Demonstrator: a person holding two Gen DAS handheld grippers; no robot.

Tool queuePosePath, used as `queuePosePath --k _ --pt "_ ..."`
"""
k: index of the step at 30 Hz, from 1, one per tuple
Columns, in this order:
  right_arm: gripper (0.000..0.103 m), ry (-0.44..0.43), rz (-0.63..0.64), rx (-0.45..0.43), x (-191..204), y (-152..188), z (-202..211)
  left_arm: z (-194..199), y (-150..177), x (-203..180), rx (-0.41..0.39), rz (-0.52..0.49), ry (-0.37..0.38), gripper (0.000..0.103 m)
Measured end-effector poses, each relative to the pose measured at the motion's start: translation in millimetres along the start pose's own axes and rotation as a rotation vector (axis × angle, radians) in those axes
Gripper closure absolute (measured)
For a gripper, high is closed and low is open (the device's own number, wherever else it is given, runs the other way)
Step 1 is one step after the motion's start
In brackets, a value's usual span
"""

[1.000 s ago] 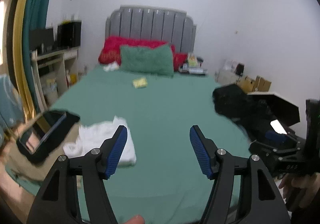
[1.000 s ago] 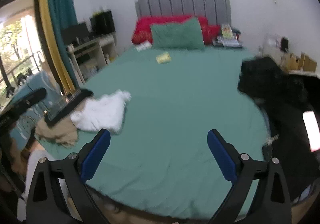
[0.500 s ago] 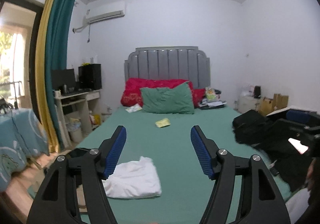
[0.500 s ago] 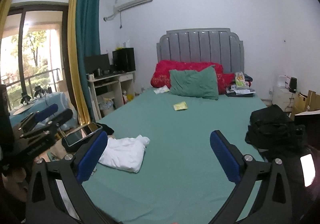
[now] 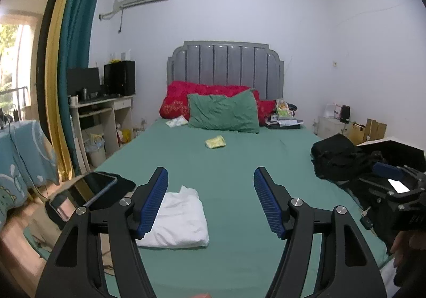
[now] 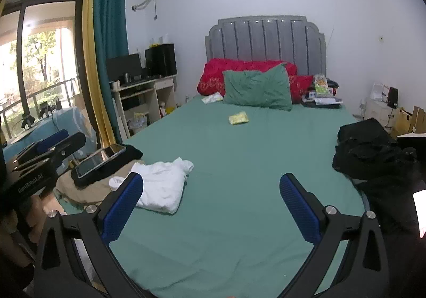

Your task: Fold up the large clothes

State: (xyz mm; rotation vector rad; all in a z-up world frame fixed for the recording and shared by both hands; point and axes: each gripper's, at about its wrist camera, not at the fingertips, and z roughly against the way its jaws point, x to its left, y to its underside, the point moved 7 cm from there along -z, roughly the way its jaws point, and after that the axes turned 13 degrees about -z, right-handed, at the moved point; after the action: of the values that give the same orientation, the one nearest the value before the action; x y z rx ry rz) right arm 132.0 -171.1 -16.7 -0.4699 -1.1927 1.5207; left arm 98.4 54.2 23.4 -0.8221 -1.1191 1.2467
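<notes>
A folded white garment (image 5: 178,220) lies on the green bed sheet (image 5: 239,164) near the bed's front left corner; it also shows in the right wrist view (image 6: 162,186). A pile of black clothes (image 5: 338,156) lies at the bed's right edge, also in the right wrist view (image 6: 370,151). My left gripper (image 5: 210,202) is open and empty, held above the foot of the bed, just right of the white garment. My right gripper (image 6: 210,207) is open and empty, held above the bed's foot, its left finger over the garment's near edge.
A green pillow (image 5: 223,113) and red bedding (image 5: 183,98) lie at the grey headboard. A small yellow packet (image 5: 215,142) lies mid-bed. A phone on dark and tan clothes (image 6: 101,159) sits at the left corner. A desk (image 6: 143,95) stands at left, boxes (image 6: 410,117) at right.
Both grippers have tilted up from looking down at the bed to a level view of the room, and have steadied. Both stayed open. The clothes have not moved.
</notes>
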Motion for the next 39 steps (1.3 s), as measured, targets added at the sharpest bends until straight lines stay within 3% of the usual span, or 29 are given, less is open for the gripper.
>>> queuePosePath --k 10,39 --pt "0.002 -0.008 -0.017 0.038 -13 10 -11 -17 9 -4 0.024 0.023 0.017 0.033" --pt "0.002 -0.002 -0.002 0.040 -18 5 -10 -23 3 -14 0.032 0.039 0.036 0.033"
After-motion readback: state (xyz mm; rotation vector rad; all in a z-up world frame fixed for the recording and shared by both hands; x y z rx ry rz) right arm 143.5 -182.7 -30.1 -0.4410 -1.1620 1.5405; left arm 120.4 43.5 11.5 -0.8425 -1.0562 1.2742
